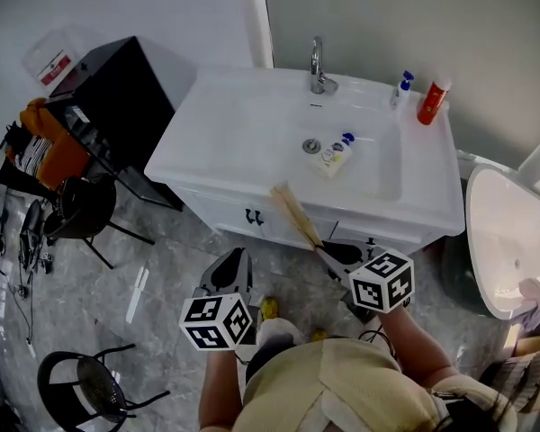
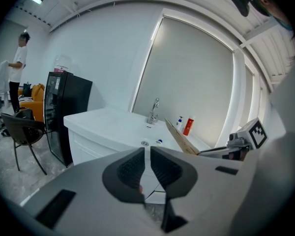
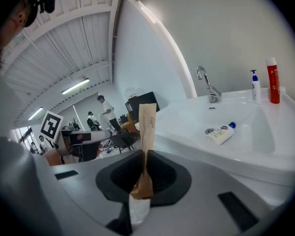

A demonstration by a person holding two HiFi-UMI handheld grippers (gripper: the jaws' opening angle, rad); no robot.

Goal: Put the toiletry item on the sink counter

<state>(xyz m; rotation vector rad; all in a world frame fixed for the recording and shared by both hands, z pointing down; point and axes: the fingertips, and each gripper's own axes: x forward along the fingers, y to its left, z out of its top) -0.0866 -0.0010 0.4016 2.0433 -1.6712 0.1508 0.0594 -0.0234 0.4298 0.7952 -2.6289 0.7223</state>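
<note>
Right gripper view: the right gripper (image 3: 146, 176) is clamped on a tan packet (image 3: 147, 124), held upright at the front edge of the sink (image 3: 187, 114). The left gripper (image 2: 148, 167), jaws together and empty, hangs in front of the sink. A bottle (image 1: 335, 154) lies in the sink.

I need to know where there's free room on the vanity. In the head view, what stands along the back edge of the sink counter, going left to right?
faucet → white pump bottle → red bottle
</note>
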